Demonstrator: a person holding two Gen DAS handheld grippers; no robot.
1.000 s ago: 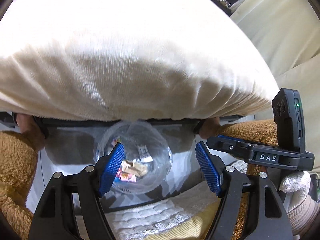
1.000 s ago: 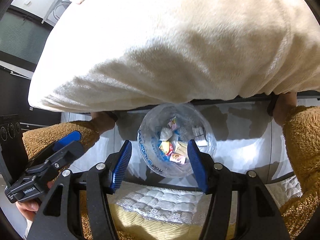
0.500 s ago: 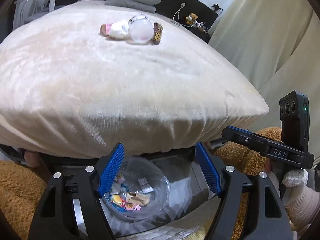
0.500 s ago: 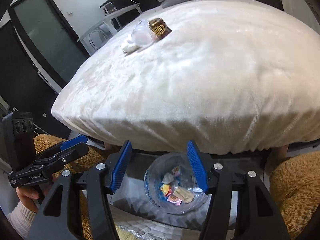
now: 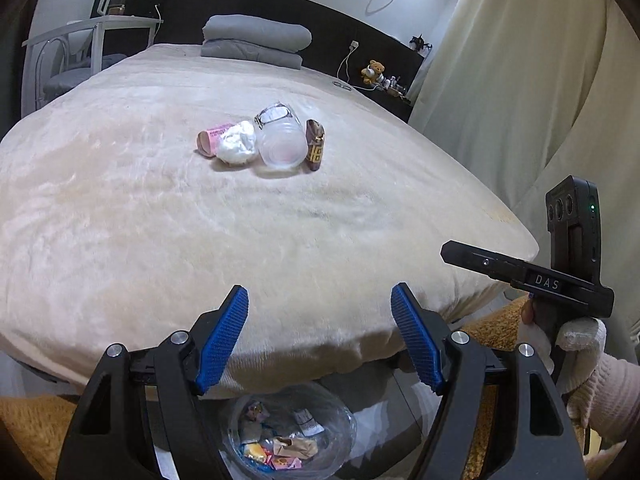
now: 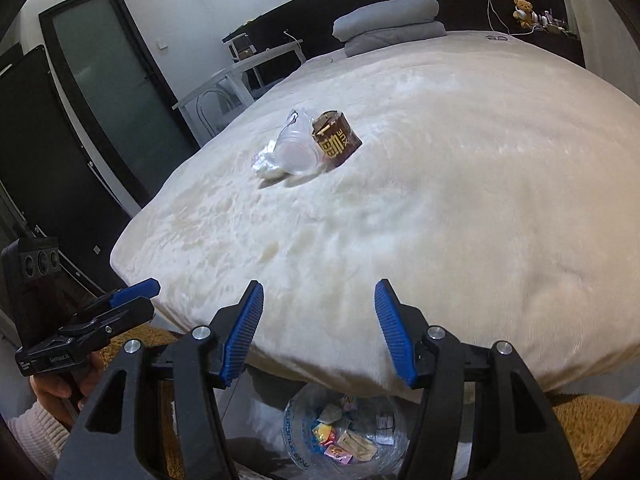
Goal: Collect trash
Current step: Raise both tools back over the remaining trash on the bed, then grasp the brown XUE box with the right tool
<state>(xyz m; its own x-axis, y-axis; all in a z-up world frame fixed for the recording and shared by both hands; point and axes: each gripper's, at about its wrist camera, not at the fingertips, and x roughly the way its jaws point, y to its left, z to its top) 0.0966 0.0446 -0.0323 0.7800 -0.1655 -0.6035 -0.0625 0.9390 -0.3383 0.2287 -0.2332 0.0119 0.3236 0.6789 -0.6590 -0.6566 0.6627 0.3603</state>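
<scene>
Trash lay clustered mid-bed (image 5: 120, 208): clear plastic cup (image 5: 279, 148), crumpled tissue (image 5: 238, 145), brown packet (image 5: 315, 145). Only the left view showed the pink wrapper (image 5: 212, 140) behind the tissue. The left gripper (image 5: 320, 336) and right gripper (image 6: 319, 330) stood empty, jaws apart, above the wrapper-filled bag (image 6: 340, 436).

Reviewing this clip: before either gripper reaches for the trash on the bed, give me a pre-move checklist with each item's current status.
1. Left gripper empty, jaws apart: ok.
2. Right gripper empty, jaws apart: ok.
3. Trash in sight on the blanket: clear plastic cup on its side, crumpled tissue, pink wrapper, brown carton: ok.
4. Items separated enough for a single pick: not ok, they lie bunched together and seem to touch.
5. Trash bag open below the bed edge, wrappers already inside: ok.
6. Cup empty of liquid: cannot tell.
</scene>
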